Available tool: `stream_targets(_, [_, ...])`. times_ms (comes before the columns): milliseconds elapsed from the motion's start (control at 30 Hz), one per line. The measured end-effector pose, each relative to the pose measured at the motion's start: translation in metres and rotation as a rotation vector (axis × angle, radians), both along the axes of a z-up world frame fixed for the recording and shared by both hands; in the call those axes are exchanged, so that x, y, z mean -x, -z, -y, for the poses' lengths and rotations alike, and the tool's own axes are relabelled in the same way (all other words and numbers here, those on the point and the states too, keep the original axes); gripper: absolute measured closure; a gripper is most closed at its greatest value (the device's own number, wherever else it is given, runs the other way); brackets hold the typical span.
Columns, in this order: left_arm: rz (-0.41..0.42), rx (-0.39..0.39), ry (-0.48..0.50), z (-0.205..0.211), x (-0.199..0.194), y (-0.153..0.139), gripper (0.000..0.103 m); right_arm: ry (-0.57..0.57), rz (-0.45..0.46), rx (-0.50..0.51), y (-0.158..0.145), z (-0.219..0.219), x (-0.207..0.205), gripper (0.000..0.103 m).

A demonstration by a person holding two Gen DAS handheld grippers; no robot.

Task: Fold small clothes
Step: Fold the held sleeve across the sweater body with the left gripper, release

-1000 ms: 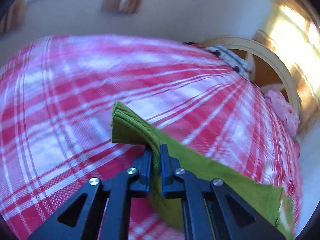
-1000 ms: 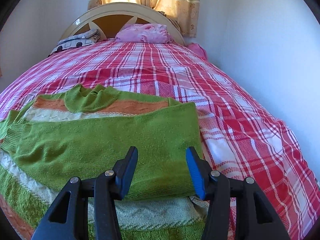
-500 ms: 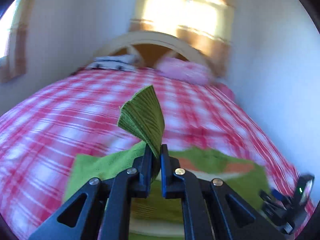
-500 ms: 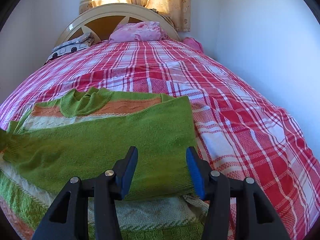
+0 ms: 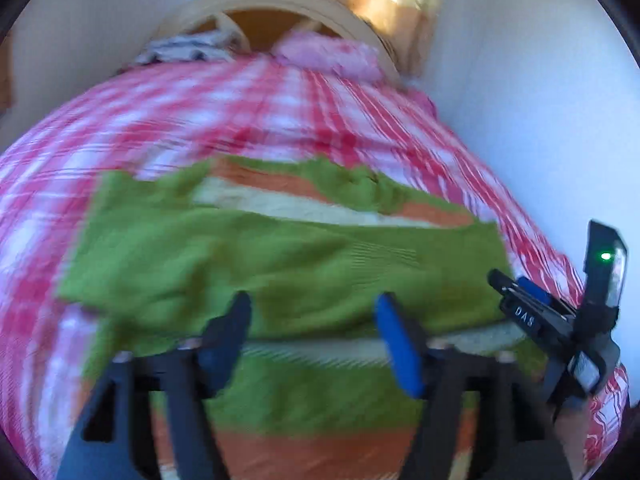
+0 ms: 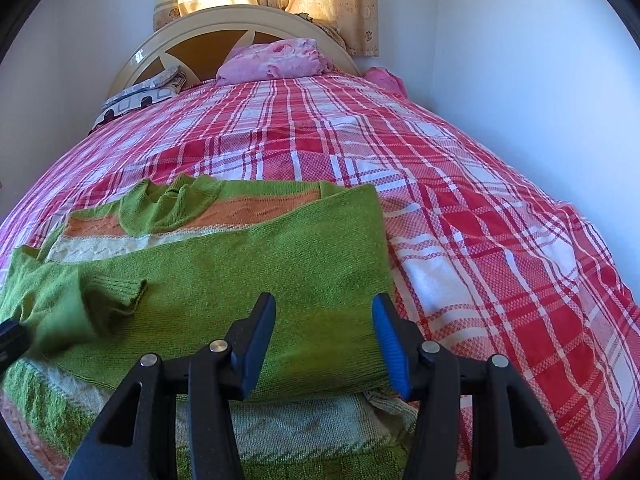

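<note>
So we've got the green sweater lying flat on the bed, on the red plaid cover, neck end toward the headboard and the pink pillow. Looks like both sleeves are laid across the chest now: one sleeve runs right across the front, and a ribbed cuff sits crumpled on top of it near the left side. Our left claw is wide open with nothing in it, hovering over the lower half of the sweater (that view is pretty motion-blurred so don't ask us for fine detail). Our right claw is also spread wide and empty, sitting just above the folded sleeve near the sweater's right edge. We'd say the sleeve-tucking step is basically done and the body fold comes next. For that we'd probably want each claw down at a hem corner, pinch through all the layers, then lift and carry the bottom up toward the collar evenly so the sleeves don't slide out. That bunched cuff may want flattening first
</note>
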State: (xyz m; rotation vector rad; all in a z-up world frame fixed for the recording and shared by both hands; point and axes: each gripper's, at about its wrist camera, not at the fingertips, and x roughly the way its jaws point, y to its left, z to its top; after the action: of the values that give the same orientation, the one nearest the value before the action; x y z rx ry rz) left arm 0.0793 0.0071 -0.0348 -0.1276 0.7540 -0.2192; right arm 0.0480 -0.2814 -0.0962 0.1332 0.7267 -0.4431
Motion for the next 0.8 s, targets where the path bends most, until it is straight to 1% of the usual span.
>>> stream_targets(67, [0.035, -0.029, -0.06, -0.021, 0.014, -0.003, 0.022, -0.001, 0.001, -0.002, 0.0, 0.0, 0.0, 0.051])
stream_targets(100, [0.042, -0.056, -0.101, -0.034, 0.023, -0.002, 0.022, -0.002, 0.001, -0.006, 0.0, 0.0, 0.0, 0.051])
stream_targets(167, [0.025, -0.085, -0.152, -0.049, 0.026, 0.008, 0.022, -0.001, 0.0, -0.013, 0.001, 0.0, -0.001, 0.051])
stream_targets(233, [-0.009, -0.095, -0.198, -0.059, 0.026, 0.022, 0.022, -0.001, -0.011, -0.01, 0.002, 0.0, -0.002, 0.05])
stream_targets(300, [-0.082, -0.068, -0.229, -0.068, 0.027, 0.038, 0.023, -0.003, -0.034, -0.002, 0.003, -0.002, -0.005, 0.048])
stream_targets(333, [-0.097, -0.045, -0.234, -0.069, 0.028, 0.042, 0.023, -0.004, -0.041, -0.003, 0.001, -0.003, -0.006, 0.048])
stream_targets(367, [-0.085, -0.035, -0.239, -0.071, 0.027, 0.039, 0.021, -0.011, -0.031, -0.015, -0.004, -0.004, -0.005, 0.048])
stream_targets(400, [-0.083, -0.016, -0.239, -0.072, 0.027, 0.039, 0.016, -0.02, -0.006, -0.034, -0.01, -0.004, -0.003, 0.048])
stream_targets(433, [-0.103, -0.004, -0.241, -0.072, 0.024, 0.042, 0.014, -0.032, 0.04, -0.07, -0.018, -0.005, 0.003, 0.048])
stream_targets(467, [-0.118, -0.002, -0.242, -0.073, 0.022, 0.044, 0.014, -0.041, 0.093, -0.12, -0.025, -0.008, 0.008, 0.048])
stream_targets(500, [-0.12, -0.005, -0.242, -0.072, 0.021, 0.045, 0.011, -0.055, 0.135, -0.186, -0.03, -0.012, 0.01, 0.048])
stream_targets(533, [-0.12, -0.013, -0.237, -0.069, 0.019, 0.046, 0.009, -0.075, 0.142, -0.242, -0.03, -0.017, 0.007, 0.048])
stream_targets(600, [-0.127, -0.045, -0.236, -0.067, 0.018, 0.047, 0.009, -0.13, 0.09, -0.338, -0.023, -0.033, -0.009, 0.048])
stream_targets(633, [-0.129, -0.055, -0.236, -0.066, 0.018, 0.048, 0.008, -0.154, 0.061, -0.361, -0.018, -0.042, -0.018, 0.048])
stream_targets(700, [-0.13, -0.046, -0.229, -0.067, 0.016, 0.049, 0.006, -0.187, 0.006, -0.346, -0.005, -0.065, -0.033, 0.048])
stream_targets(767, [-0.124, -0.014, -0.223, -0.074, 0.019, 0.049, 0.005, -0.216, -0.038, -0.307, 0.005, -0.085, -0.045, 0.048])
stream_targets(800, [-0.119, 0.01, -0.22, -0.076, 0.02, 0.049, 0.004, -0.217, -0.047, -0.245, 0.007, -0.097, -0.049, 0.048])
